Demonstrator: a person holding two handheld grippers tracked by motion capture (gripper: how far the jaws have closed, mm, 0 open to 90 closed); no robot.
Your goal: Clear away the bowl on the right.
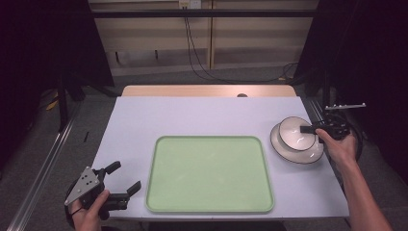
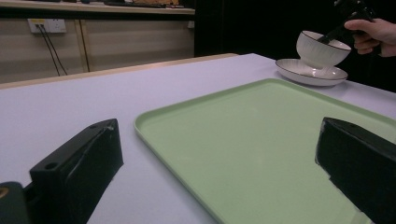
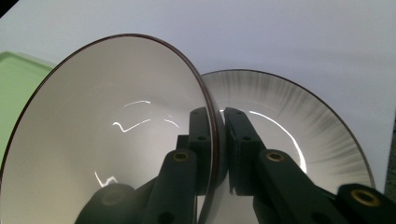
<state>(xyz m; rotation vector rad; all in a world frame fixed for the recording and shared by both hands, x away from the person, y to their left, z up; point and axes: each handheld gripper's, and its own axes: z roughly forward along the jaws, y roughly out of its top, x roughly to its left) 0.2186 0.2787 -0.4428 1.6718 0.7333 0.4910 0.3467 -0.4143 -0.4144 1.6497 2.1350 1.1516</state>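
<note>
Between my right gripper's (image 3: 218, 140) jaws sits the wall of a white ceramic bowl (image 3: 107, 135): one jaw inside, one outside, pinched nearly shut over the dark-edged rim at what the right gripper view shows as roughly the bowl's 3 o'clock side. From the high view that gripper (image 1: 312, 129) reaches in from 3 o'clock, and the bowl (image 1: 296, 132) sits over a matching plate (image 1: 288, 150) at the table's 3 o'clock edge. In the left gripper view the bowl (image 2: 322, 49) looks tilted, with its foot low over the plate (image 2: 310, 72); whether the two still touch I cannot tell. I judge the bowl stiff, glazed and slick, moderately heavy for a one-sided rim pinch, and breakable; held off-centre like this it will want to swing and could slide out, so a deeper bite on the wall with firm, steady pressure seems wise, and it should clear the plate without knocking it. My left gripper (image 1: 126, 179) rests at the table's 7 o'clock corner, jaws spread wide and holding nothing, well apart from the bowl. A pale green tray (image 1: 159, 192), bare, lies at the table's centre toward 6 o'clock, between the two grippers, just beside the left one. The table (image 1: 202, 115) is a light lavender sheet.
</note>
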